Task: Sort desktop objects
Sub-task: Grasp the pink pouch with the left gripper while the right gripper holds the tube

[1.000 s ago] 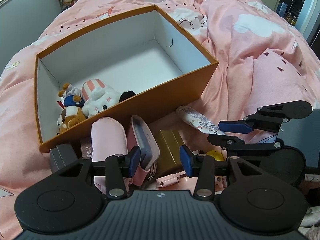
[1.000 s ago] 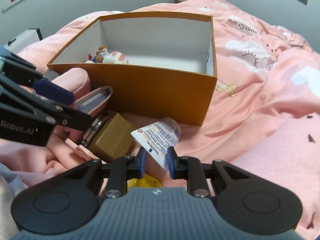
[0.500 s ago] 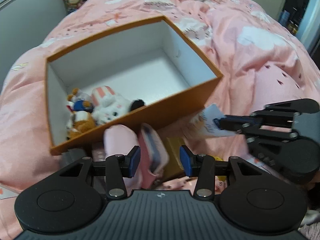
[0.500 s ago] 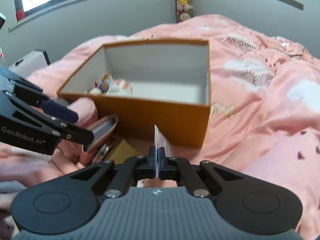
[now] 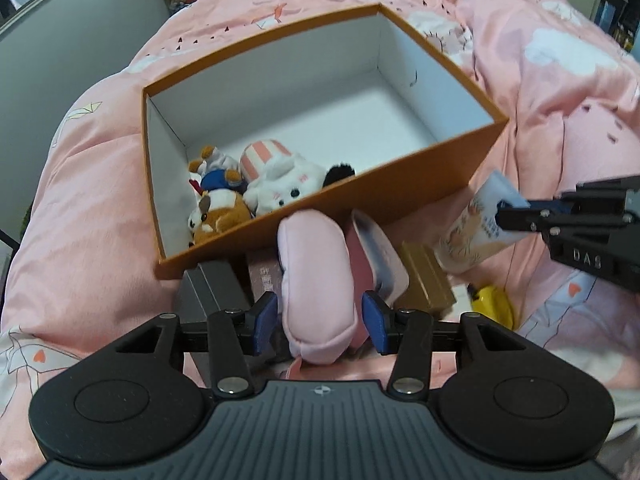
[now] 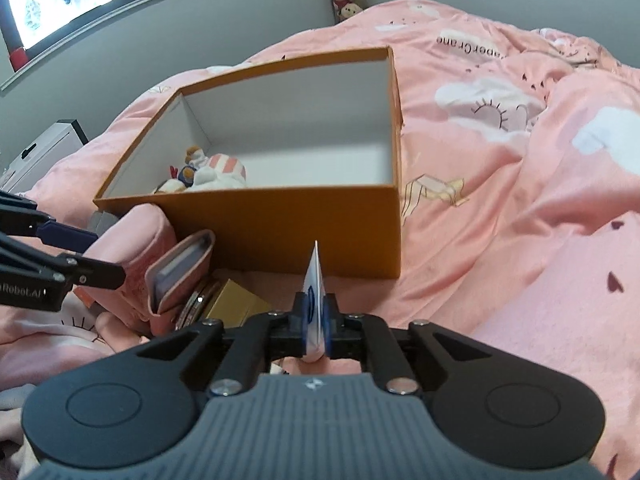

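Lifted tube [image 6: 313, 300] now hides behind box [image 5: 400, 200]

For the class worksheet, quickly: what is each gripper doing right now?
Left gripper: open, jaws either side of the pink pouch, not pressing.
Right gripper: closed on the cream tube, lifted off the bed.

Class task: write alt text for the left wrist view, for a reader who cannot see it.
The open left gripper straddles a pink pouch beside an orange box holding plush toys on a pink duvet. At right, the right gripper pinches a tube by its flat end.
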The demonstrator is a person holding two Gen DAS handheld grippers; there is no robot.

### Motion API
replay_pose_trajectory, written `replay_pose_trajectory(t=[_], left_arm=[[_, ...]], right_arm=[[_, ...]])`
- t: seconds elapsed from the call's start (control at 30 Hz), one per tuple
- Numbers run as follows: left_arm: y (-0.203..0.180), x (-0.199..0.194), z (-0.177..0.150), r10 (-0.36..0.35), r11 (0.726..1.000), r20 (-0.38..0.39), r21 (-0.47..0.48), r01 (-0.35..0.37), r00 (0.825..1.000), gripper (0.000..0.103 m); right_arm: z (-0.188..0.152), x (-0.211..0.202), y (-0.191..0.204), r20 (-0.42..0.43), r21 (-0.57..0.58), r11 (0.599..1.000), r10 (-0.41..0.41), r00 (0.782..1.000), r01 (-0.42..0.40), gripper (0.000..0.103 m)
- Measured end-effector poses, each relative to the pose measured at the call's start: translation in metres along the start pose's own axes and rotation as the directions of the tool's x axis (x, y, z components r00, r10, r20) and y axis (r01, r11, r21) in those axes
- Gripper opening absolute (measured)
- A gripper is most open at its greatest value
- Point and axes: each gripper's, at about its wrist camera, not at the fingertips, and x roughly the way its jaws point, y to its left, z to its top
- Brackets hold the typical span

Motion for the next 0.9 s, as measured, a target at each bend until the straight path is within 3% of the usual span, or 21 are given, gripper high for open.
replay_pose_trajectory(t=[0.23,0.37,0.63,0.9], left_arm=[[-0.009,0.01,-0.005,0.036,0.998,-0.001,0.048,-0.036,0.999,0.055],[-0.01,0.014,-0.007,0.057,0.997,0.006,0.049,-0.057,0.998,0.045],[-0.006,0.005,-0.004,0.03,1.0,0.066,-0.007,-0.03,0.997,0.04],[0.01,-0.035,0.008,-0.05,0.993,0.181,-0.094,0.068,0.982,0.037]], right_arm=[[-0.005,0.008,-0.004,-0.02,0.016,1.0,0.002,1.0,-0.002,0.015],[-0.008,0.011,-0.003,-0.029,0.015,1.0,0.002,1.0,-0.002,0.017],[-0.011,0.01,0.005,-0.025,-0.007,1.0,-0.003,1.0,0.002,0.016],[-0.01,-0.001,0.005,0.019,0.004,1.0,0.01,1.0,-0.01,0.015]])
